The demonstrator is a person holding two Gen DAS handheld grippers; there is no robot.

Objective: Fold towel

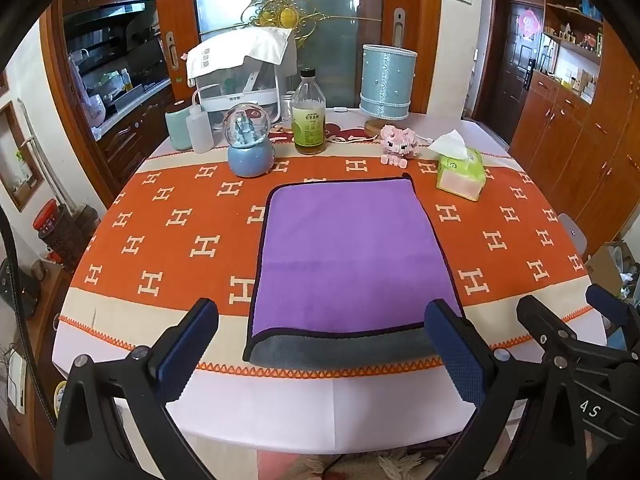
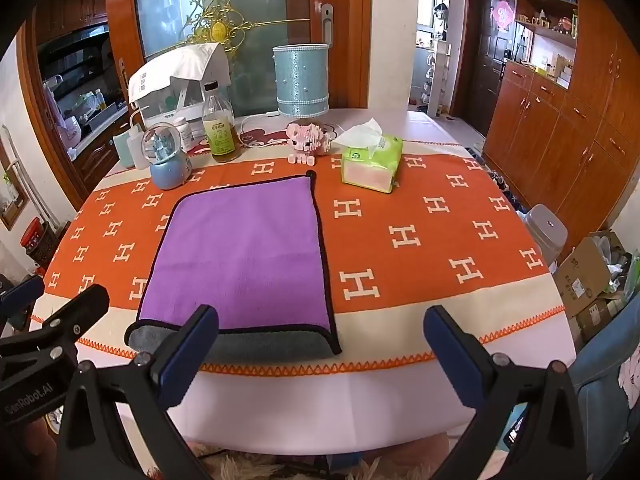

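A purple towel (image 1: 348,252) with a dark border lies folded flat on the orange patterned tablecloth (image 1: 160,240). A grey strip of its underside (image 1: 340,350) shows along the near edge. It also shows in the right wrist view (image 2: 244,256). My left gripper (image 1: 320,354) is open and empty, hovering over the near table edge in front of the towel. My right gripper (image 2: 320,354) is open and empty, to the right of the towel's near right corner. The right gripper also shows at the right edge of the left wrist view (image 1: 576,320).
Along the table's far side stand a blue snow globe (image 1: 250,142), a glass bottle (image 1: 308,114), a pink toy pig (image 1: 398,144), a green tissue pack (image 1: 460,172), a blue lamp (image 1: 386,80) and white bottles (image 1: 198,126). Wooden cabinets (image 2: 560,128) stand at right.
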